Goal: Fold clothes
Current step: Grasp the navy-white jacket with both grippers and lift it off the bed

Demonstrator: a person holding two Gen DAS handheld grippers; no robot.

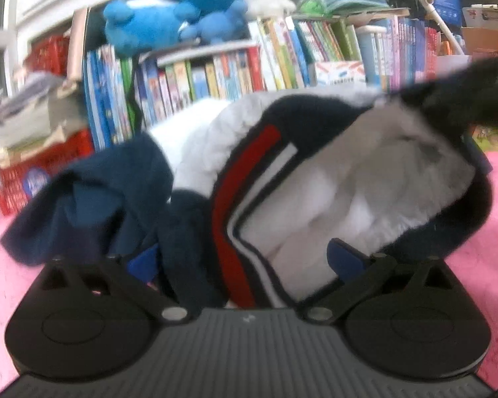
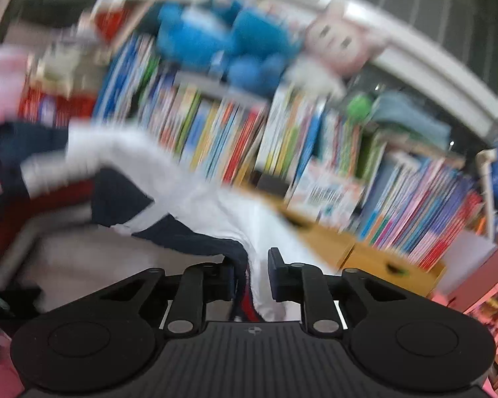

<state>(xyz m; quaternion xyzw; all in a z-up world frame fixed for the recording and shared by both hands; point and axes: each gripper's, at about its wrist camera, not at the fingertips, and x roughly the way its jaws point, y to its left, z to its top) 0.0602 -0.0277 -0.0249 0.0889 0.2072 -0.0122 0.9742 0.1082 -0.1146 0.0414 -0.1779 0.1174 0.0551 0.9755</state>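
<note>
Fleece, navy outside and pale grey-white within, fills the space between the fingers of both claws. The right claw (image 2: pixel 251 273) stands narrow, its blue pads pinched on a white and navy edge of the jacket (image 1: pixel 315 172). The left claw (image 1: pixel 245 260) stands wide, with a navy fold and the red-and-white zip band bunched between its fingers; whether it truly grips the cloth I cannot tell, since the pads sit apart.

Judging from this, the garment is being carried up or over in mid-fold, off the pink bed cover (image 1: pixel 481 265). The next move likely calls for bringing both edges down together so the halves meet squarely, without the thick lining slipping or bunching.

One sleeve (image 1: pixel 93 199) droops to the left, its cuff hanging open. Behind stand rows of books (image 1: pixel 215 73) topped with blue plush toys (image 1: pixel 172 13). The right view is heavily blurred.
</note>
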